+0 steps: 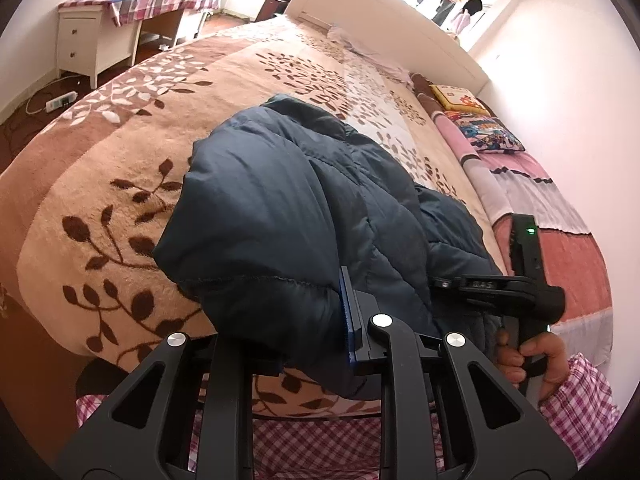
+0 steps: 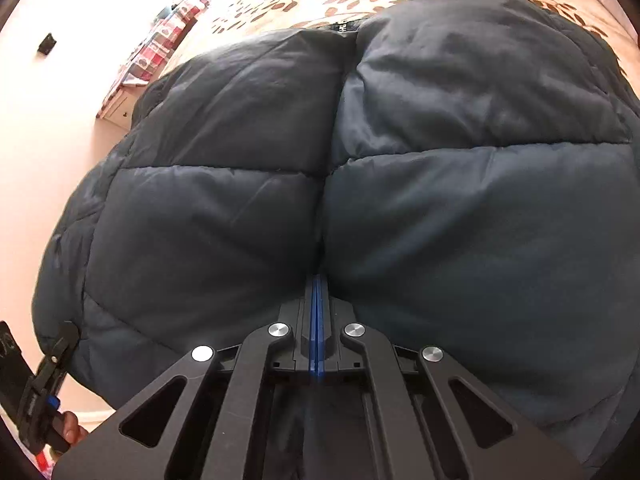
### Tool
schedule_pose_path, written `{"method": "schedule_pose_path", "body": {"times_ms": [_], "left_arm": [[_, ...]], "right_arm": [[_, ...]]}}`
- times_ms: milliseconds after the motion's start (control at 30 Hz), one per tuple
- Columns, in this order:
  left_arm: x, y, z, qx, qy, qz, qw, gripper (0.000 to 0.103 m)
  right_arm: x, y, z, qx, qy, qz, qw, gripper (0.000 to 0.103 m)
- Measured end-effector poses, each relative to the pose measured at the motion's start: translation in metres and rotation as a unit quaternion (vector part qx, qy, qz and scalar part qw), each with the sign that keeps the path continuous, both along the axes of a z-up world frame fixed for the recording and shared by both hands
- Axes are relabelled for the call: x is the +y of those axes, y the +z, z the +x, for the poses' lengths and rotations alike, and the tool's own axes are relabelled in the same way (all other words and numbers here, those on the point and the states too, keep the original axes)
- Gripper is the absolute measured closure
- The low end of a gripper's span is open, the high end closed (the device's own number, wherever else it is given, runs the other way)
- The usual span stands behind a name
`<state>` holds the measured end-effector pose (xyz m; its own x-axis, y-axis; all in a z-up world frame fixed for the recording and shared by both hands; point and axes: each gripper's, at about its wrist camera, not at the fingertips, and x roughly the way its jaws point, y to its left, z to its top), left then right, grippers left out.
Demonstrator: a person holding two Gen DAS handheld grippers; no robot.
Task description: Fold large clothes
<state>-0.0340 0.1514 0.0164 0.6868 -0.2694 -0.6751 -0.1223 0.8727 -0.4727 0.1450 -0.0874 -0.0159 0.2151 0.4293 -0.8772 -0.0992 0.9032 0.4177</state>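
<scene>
step: folding padded jacket (image 1: pixel 280 208) on bed (image 1: pixel 100 168) | left gripper (image 1: pixel 320 320) jaws clamp its hem | right gripper (image 2: pixel 317 296) jaws shut, seemingly pinching fabric | advice: lift both edges evenly

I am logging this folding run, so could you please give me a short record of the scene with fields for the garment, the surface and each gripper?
garment: dark blue puffer jacket, bunched and partly lifted
surface: bed with a leaf-patterned blanket
left gripper: closed on a thick fold at the jacket's hem
right gripper: pads pressed together at the jacket's edge; whether fabric is pinched between them cannot be told
right hand: grips the handle of the right gripper
background: white desk with a checked cloth
</scene>
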Motion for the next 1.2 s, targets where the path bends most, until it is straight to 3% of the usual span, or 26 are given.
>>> {"method": "schedule_pose_path", "body": {"times_ms": [133,300,467,567,733,900,1033,1200], "left_arm": [[-0.002,0.004,0.002,0.002,0.0,0.007,1.0,0.084],[-0.011,0.016,0.001,-0.013,-0.004,0.027,0.9995,0.085],[-0.019,0.029,0.0,-0.028,-0.01,0.043,0.9986,0.085],[-0.026,0.037,-0.002,-0.038,-0.013,0.055,0.9977,0.085],[-0.042,0.055,-0.004,-0.057,-0.021,0.078,0.9951,0.086],[-0.07,0.082,-0.008,-0.082,-0.041,0.109,0.9898,0.086],[-0.104,0.108,-0.008,-0.109,-0.073,0.132,0.9825,0.086],[-0.172,0.136,-0.002,-0.149,-0.143,0.153,0.9664,0.086]], "right_arm": [[-0.014,0.022,-0.019,-0.025,-0.004,0.028,0.999,0.103],[-0.047,0.057,-0.06,-0.073,-0.014,0.026,0.997,0.103],[-0.109,0.074,-0.103,-0.105,-0.075,0.014,0.991,0.103],[-0.154,0.072,-0.117,-0.104,-0.121,0.045,0.986,0.1],[-0.188,0.053,-0.12,-0.092,-0.157,0.053,0.982,0.1],[-0.189,0.011,-0.105,-0.044,-0.13,0.06,0.989,0.1],[-0.187,-0.012,-0.1,-0.03,-0.125,0.077,0.989,0.1],[-0.198,-0.023,-0.101,-0.029,-0.125,0.12,0.984,0.1]]}}
